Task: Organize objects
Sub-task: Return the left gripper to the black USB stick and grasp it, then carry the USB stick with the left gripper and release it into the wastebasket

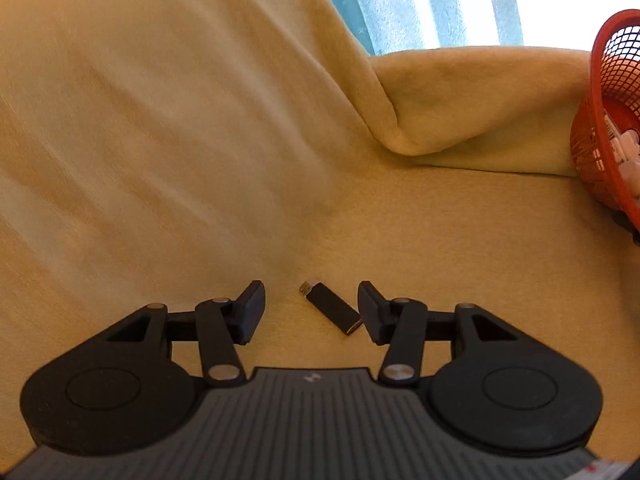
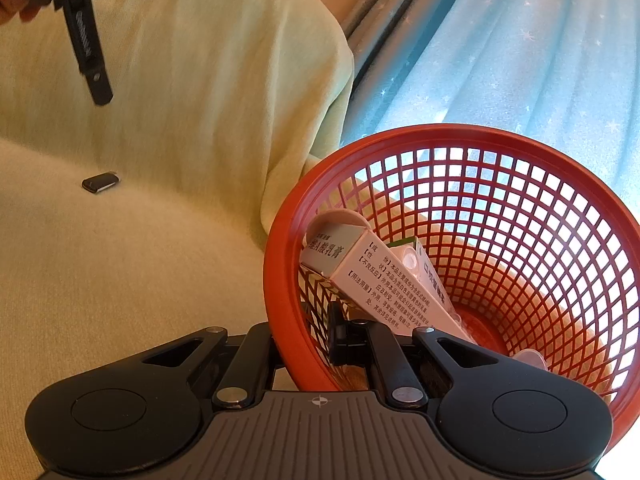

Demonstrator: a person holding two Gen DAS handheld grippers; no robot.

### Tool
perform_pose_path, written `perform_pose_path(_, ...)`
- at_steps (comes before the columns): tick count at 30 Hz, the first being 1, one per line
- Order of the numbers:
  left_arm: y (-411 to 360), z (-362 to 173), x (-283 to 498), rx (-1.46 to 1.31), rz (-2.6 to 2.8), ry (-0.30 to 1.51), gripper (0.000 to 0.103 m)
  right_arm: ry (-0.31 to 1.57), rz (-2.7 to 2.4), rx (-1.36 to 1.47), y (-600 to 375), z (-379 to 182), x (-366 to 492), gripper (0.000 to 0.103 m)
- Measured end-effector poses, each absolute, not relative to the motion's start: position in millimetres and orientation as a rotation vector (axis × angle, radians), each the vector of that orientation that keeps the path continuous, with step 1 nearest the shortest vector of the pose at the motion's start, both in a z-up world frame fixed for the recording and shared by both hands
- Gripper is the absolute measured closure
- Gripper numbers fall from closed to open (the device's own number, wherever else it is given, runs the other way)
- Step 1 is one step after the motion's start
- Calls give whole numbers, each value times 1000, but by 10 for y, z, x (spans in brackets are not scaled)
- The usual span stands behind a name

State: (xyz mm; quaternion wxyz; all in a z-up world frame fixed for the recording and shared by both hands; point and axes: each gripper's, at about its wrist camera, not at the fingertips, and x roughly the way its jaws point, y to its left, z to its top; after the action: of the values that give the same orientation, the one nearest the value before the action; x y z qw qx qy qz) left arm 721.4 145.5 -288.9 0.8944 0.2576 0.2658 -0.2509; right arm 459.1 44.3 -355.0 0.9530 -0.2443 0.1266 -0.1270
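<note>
A small black USB stick (image 1: 331,307) lies on the cream blanket, between the spread fingers of my left gripper (image 1: 311,312), which is open and not touching it. It also shows in the right wrist view (image 2: 100,181), far left. My right gripper (image 2: 302,344) is shut on the near rim of a red mesh basket (image 2: 472,136), one finger inside, one outside. The basket holds a white medicine box (image 2: 376,276) with printed text and other small packs. The basket also shows at the right edge of the left wrist view (image 1: 612,120).
The cream blanket (image 1: 160,140) rises in a big fold at the left and back. A pale blue star-patterned curtain (image 2: 520,60) hangs behind. The left gripper's finger (image 2: 86,48) hangs at the top left of the right wrist view.
</note>
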Motion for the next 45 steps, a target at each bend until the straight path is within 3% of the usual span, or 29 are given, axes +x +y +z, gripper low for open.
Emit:
perform_pose_path(17,1124,-3581,7794,410,-503,718,61,254,-258,-495,426,-3555,4576,100)
perform_pose_path(21,1128,-3695,7879,397,-501,742,69,256,-256,-497,430,-3553,4581,100)
perform_pose_path(24,1131,-3700,7904,389,-505,749,82,257,-256,-499,429,-3549,4578,100)
perform_pose_path(26,1154,-3677,7876,413,-505,753,85,257,-256,-498,428,-3549,4578,100)
perform_pose_path(45,1588,-3051,6914,596,-570,672,86,257,-256,-499,428,-3548,4577,100)
